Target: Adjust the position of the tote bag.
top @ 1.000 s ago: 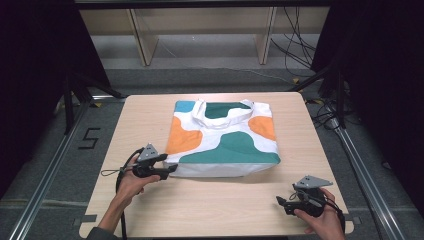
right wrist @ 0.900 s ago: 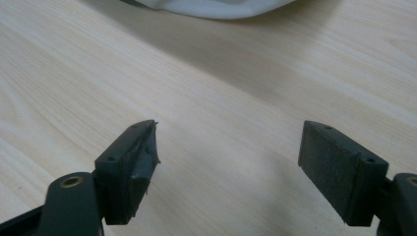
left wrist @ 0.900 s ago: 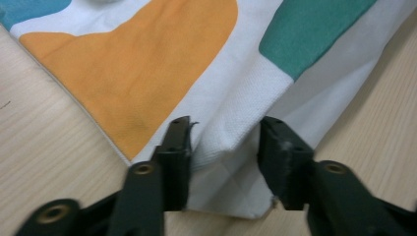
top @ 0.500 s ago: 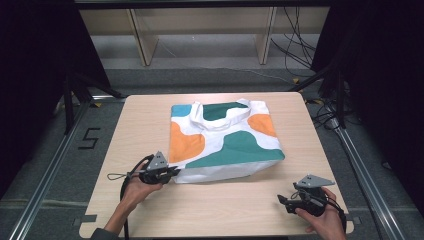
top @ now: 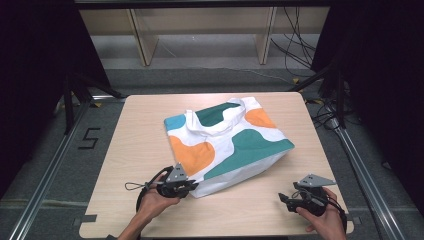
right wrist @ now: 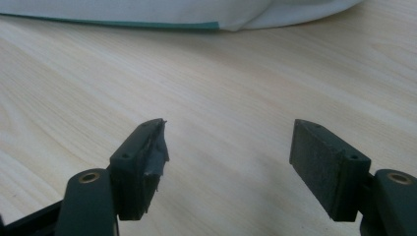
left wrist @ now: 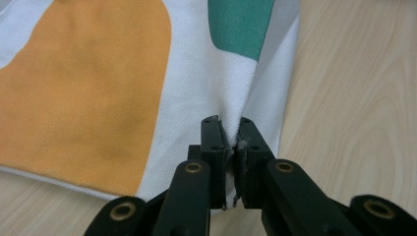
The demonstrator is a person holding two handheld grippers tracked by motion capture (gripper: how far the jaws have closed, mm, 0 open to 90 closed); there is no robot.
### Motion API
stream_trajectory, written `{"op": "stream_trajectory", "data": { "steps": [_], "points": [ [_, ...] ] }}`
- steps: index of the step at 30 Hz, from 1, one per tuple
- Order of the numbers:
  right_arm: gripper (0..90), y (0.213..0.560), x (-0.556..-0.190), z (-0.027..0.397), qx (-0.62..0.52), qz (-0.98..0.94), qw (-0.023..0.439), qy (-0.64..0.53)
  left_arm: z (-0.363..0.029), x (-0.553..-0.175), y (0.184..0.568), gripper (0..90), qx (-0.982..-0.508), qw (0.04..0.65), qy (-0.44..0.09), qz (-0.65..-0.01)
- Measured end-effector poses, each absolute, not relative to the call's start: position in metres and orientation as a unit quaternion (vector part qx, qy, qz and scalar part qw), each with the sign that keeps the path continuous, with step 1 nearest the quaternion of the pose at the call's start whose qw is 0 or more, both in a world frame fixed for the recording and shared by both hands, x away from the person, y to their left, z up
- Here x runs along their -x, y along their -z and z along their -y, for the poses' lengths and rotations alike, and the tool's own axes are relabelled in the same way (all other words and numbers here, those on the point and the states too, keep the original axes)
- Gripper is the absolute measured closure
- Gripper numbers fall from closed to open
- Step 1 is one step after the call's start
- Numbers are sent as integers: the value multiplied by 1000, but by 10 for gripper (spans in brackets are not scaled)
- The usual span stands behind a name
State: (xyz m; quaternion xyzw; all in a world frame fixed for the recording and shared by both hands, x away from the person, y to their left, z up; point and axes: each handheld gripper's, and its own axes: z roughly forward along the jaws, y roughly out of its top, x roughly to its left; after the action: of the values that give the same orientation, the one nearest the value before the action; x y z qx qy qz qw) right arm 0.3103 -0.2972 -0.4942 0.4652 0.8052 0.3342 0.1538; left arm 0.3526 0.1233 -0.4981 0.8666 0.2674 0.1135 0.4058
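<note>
A white tote bag with orange and teal patches lies flat and askew on the wooden table, handles toward the far side. At its near-left corner my left gripper is shut on the fabric. The left gripper view shows the white cloth pinched between the closed pads. My right gripper rests near the table's front right, open. Its jaws have just been closing a little, with nothing between them. The bag's edge lies well beyond them.
Metal rails run along the floor on both sides of the table. A "5" mark is on the floor at left. Wooden shelf legs and cables are behind the table. Bare tabletop lies left of the bag.
My left gripper has shut on the bag's near-left corner and moved right and toward the near edge, dragging it so the bag now lies turned. The right hand stayed put.
</note>
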Motion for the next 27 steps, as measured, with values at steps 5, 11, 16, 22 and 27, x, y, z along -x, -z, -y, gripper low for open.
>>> {"op": "stream_trajectory", "data": {
  "steps": [5, 11, 16, 22, 27],
  "points": [
    [438, 492, -316, 304, -432, -814, 191, -338, -114, -348, 499, 834, -866, 405, -115, -270],
    [755, 486, -329, 309, -413, -818, 211, -340, -105, -342, 500, 827, -867, 407, -111, -265],
    [888, 485, -349, 307, -388, -822, 227, -350, -96, -338, 501, 825, -865, 412, -107, -264],
    [900, 485, -382, 289, -382, -828, 224, -345, -85, -332, 500, 825, -867, 413, -109, -256],
    [900, 489, -401, 278, -376, -831, 227, -341, -75, -327, 499, 827, -867, 417, -106, -252]
  ]
}}
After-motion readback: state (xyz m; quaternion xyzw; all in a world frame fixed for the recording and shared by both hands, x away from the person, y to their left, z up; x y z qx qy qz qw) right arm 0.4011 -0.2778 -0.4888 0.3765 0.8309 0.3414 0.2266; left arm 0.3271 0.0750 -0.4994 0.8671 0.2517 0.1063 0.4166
